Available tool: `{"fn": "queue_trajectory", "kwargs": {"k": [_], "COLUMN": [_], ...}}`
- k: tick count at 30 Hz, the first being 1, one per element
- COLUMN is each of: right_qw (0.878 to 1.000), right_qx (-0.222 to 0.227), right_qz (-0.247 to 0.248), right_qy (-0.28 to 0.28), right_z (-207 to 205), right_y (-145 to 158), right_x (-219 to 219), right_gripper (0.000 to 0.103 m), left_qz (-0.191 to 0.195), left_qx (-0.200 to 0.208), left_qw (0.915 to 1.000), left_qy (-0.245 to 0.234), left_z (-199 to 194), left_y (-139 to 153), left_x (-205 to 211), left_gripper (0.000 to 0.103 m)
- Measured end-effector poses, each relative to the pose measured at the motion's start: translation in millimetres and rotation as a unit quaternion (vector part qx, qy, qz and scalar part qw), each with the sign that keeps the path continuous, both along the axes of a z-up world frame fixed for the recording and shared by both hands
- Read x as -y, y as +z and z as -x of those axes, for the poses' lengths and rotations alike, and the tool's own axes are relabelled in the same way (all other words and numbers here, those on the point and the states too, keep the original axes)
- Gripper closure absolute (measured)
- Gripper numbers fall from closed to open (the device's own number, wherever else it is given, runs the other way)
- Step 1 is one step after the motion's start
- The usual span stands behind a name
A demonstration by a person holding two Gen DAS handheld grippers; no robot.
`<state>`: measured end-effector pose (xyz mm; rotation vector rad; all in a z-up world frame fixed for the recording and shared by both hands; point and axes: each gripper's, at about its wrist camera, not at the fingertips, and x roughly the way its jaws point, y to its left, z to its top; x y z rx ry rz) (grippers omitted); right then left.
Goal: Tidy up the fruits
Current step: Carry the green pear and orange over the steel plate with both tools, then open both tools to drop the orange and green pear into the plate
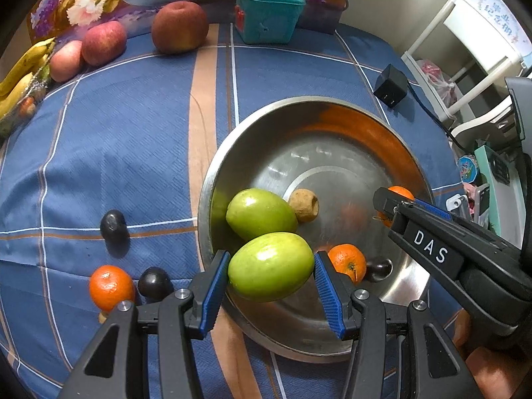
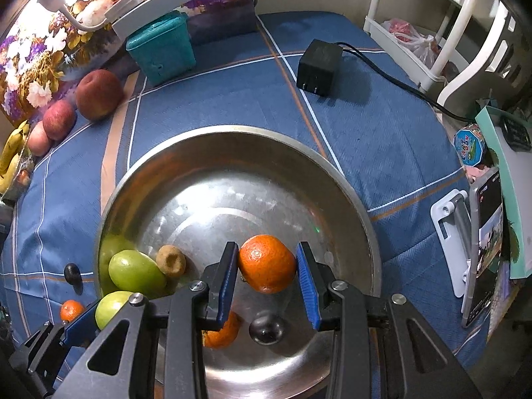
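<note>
A steel bowl [image 1: 392, 139] [image 2: 345, 179] sits on the blue checked cloth. My left gripper [image 1: 271, 267] is shut on a green fruit [image 1: 271, 266] just above the bowl's near left rim. My right gripper [image 2: 267, 264] is shut on a tangerine [image 2: 267, 263] over the bowl's middle. Inside the bowl lie another green fruit [image 1: 261, 214] [image 2: 136, 271], a brown kiwi [image 1: 304, 205] [image 2: 171, 261], a second tangerine [image 1: 347, 262] [image 2: 222, 332] and a dark plum [image 1: 379, 267] [image 2: 266, 329]. In the left wrist view the right gripper [image 1: 392, 204] reaches in from the right.
Left of the bowl on the cloth lie a tangerine [image 1: 111, 287], two dark plums [image 1: 114, 226] [image 1: 154, 282]. Red apples [image 1: 103, 42] [image 1: 180, 26] and bananas [image 1: 23, 66] line the far left edge. A teal box [image 1: 267, 15], a black power adapter [image 2: 317, 66] with cord, and a phone on a stand [image 2: 482, 249] are around.
</note>
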<state>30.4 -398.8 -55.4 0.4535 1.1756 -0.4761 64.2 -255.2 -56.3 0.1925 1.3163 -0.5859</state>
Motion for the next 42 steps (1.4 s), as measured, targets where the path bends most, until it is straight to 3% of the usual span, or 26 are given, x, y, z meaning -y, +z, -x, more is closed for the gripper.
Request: {"fn": "queue_trajectory", "kwargs": {"k": [20,32,42], "right_qw": [1.0,0.999,0.998], "right_qx": [0.007,0.003,-0.005], "right_qz": [0.029,0.043,0.039], "right_qy": [0.004,0.019,0.043], "right_z": [-4.0,-5.7,-14.8], "right_y": [23.5,30.3,25.7], "right_x": [-2.6,-12.5,-27.2], "right_gripper": [0.061,0.061,0.061], "left_qz": [0.026,0.029,0.026], "left_qx": [0.008,0.015,0.026], "left_qw": [0.9996,0.9962,0.9858], "left_qy": [0.005,0.081,0.164], "left_z": [-2.1,-27.8,-53.7], "left_y": [18.9,24.2,28.1], "left_x": [-6.3,-50.3,-99.7], "left_gripper": [0.045,0.045,0.045]}}
